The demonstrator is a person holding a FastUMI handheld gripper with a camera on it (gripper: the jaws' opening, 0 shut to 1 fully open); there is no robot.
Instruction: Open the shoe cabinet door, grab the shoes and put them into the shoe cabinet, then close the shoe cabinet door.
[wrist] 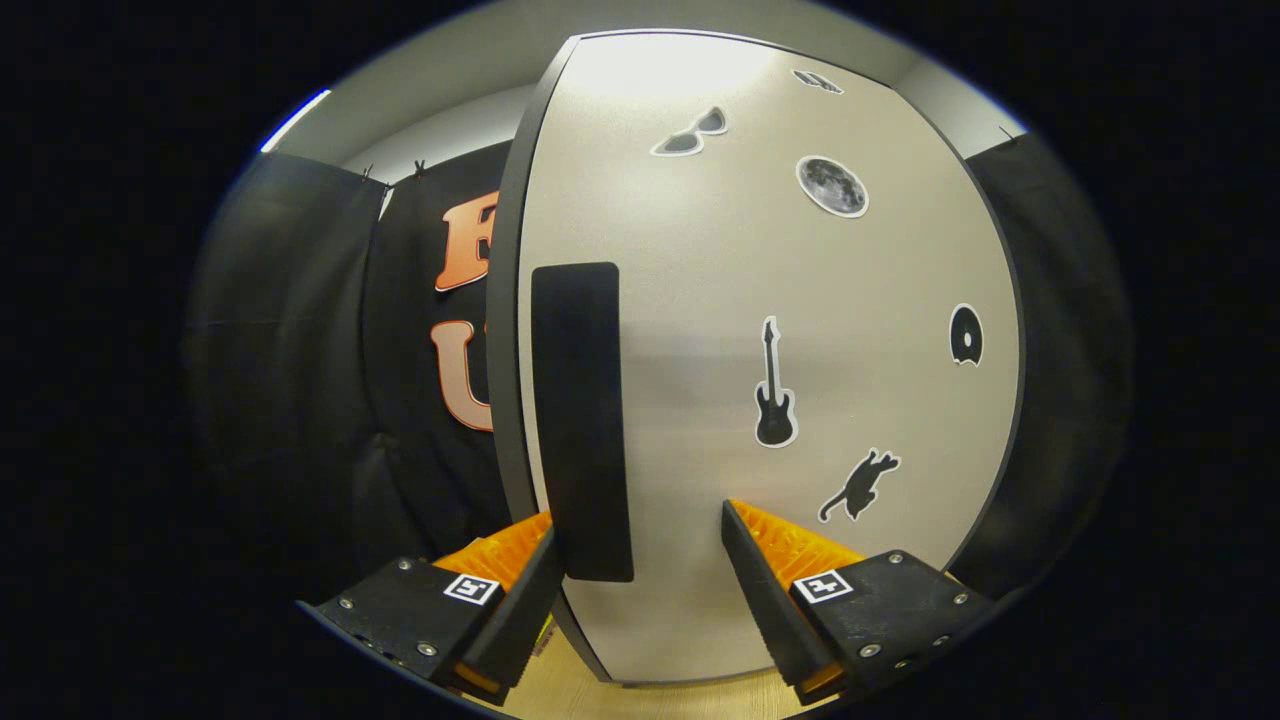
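Shoe cabinet door (720, 330): pale grey panel with a dark edge, standing directly ahead of the tongs and close to them. Hinge side not determinable.

Handle (582, 420): tall dark vertical block mounted near the door's left edge. Lower end sits between the two fingers, nearer the left one. Contact between fingers and handle not determinable.

Tongs (638, 535): spread wide, gripping nothing. Left finger (520, 560) lies just beside the door's left edge, at the foot of the handle. Right finger (765, 560) rests in front of the door face, apart from the handle.

Stickers on the door face, right of the handle:
- guitar (773, 385), upright, mid-panel;
- cat (860, 485), below and right of the guitar;
- moon (832, 186), upper panel;
- sunglasses (690, 133), up and left of the moon;
- round disc (965, 335), near the right edge;
- small shape (817, 82) at the top, too small to identify.

Floor (570, 695): light wood surface, visible under the door's lower edge between the fingers.

Booth wall (300, 350): black cloth, hanging left of the door and beyond it.
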